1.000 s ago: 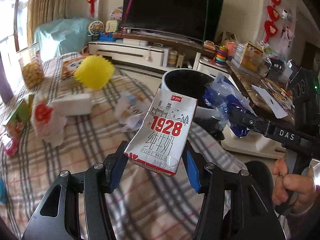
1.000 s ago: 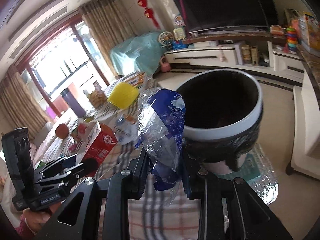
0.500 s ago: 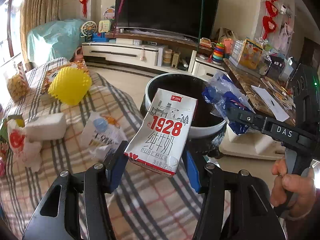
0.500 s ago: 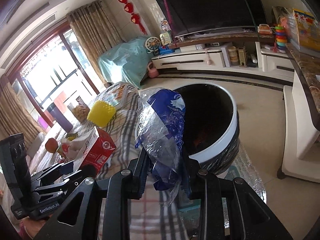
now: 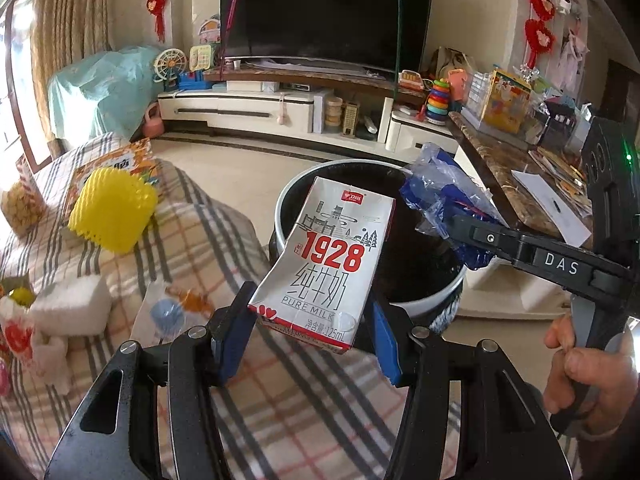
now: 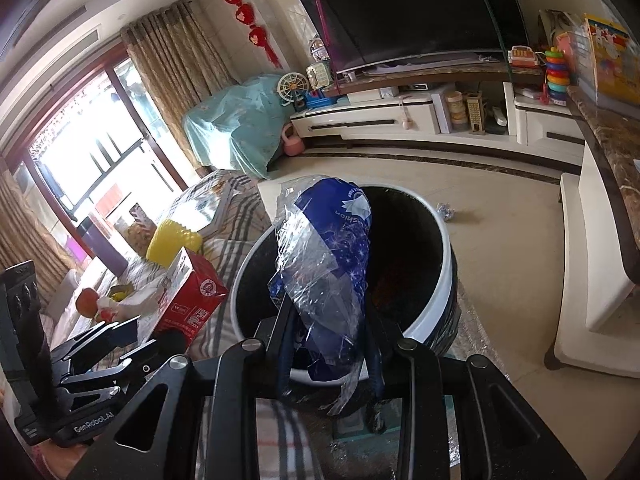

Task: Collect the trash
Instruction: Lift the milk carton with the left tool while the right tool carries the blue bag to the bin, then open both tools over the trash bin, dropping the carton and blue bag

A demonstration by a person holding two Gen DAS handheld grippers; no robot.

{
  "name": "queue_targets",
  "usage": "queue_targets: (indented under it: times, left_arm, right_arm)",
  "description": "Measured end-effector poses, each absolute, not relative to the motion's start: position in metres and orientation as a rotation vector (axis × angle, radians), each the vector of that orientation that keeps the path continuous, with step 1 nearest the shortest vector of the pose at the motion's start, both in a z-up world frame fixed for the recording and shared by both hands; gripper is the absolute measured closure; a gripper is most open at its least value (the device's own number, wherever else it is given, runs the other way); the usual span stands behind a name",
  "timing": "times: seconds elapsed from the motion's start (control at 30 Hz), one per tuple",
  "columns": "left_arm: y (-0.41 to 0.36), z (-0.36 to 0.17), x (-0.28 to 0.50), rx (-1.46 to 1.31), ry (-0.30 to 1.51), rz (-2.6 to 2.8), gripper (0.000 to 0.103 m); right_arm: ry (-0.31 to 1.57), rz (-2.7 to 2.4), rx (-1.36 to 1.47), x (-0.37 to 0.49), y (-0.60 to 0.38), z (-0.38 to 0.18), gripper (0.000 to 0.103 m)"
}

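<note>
The plaid-covered table fills the lower left of the left wrist view, and off its edge at about two o'clock stands the round trash bin, white rim and dark inside. A second ago the bin sat smaller and farther up that view; now its mouth spreads wide behind both held things, and the table clutter has slid toward nine o'clock. The left gripper is clamped on the milk carton, its blue pads pressed to the carton's lower corners, so the carton rises toward twelve o'clock from the jaws with its top against the bin's near rim. The right gripper is clamped on the crumpled blue plastic wrapper, which stands up between the fingers at twelve o'clock and hangs over the bin's opening; in the left wrist view it shows at two o'clock from the carton. On the table the yellow foam net lies at ten o'clock from the carton, the white foam block at nine o'clock, and a small flat wrapper just beside the left pad.
</note>
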State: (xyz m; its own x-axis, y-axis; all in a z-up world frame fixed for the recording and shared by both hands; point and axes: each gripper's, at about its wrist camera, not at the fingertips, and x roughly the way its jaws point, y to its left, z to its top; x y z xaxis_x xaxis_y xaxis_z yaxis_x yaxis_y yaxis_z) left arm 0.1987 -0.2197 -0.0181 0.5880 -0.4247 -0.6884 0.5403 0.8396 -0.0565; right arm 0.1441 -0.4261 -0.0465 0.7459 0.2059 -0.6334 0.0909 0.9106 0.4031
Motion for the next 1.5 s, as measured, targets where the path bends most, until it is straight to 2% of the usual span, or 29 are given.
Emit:
queue_targets:
  times: [1.0, 1.13, 1.2, 1.5]
  left_arm:
    - [-0.277, -0.039, 0.257, 0.216, 0.842, -0.552, 0.049]
    - [-0.278, -0.039, 0.256, 0.217, 0.847, -0.551, 0.046]
    - [-0.275, -0.037, 0.253, 0.21, 0.839, -0.55, 0.038]
    - [-0.24, -0.026, 0.227, 0.132, 0.81, -0.544, 0.03]
  right_arm:
    - [0.795, 0.055, 0.428, 0.194, -0.449, -0.059, 0.07]
    - [0.797, 0.049, 0.452, 0.194, -0.452, -0.061, 0.057]
    - [0.793, 0.04, 0.463, 0.192, -0.454, -0.061, 0.051]
    - [0.73, 0.041, 0.484, 0.169, -0.446, -0.047, 0.024]
